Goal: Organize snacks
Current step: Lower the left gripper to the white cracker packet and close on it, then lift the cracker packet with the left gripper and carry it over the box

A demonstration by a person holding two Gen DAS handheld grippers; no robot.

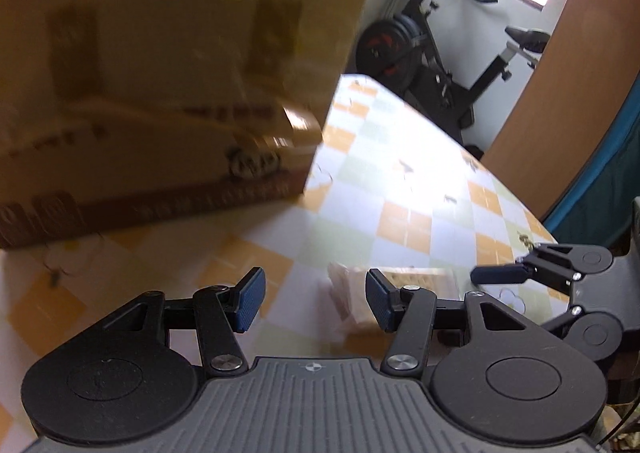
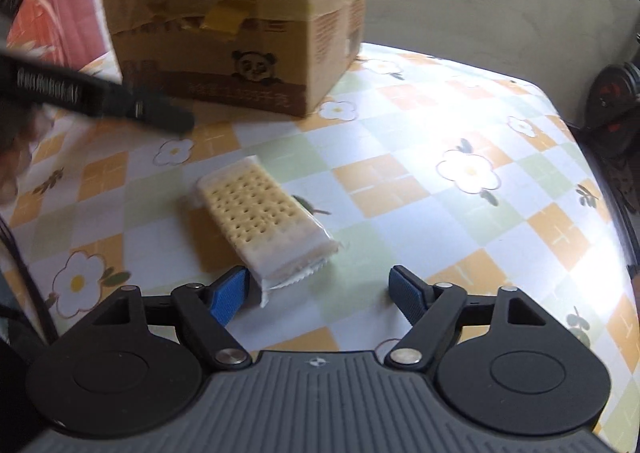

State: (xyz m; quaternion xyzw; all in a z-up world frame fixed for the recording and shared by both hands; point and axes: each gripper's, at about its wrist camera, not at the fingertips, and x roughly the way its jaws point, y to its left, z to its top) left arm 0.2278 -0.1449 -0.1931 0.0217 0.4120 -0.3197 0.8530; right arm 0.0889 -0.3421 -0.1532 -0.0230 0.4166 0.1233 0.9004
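Matte black linkage arms with silver round pivot screws on both the left gripper [image 1: 312, 301] and the right gripper [image 2: 318, 293]. Ribbed blue pads [image 2: 228, 297] at the fingertips. Grey ridged housing behind, flanked by round black discs, stamped with a small compass-like mark.
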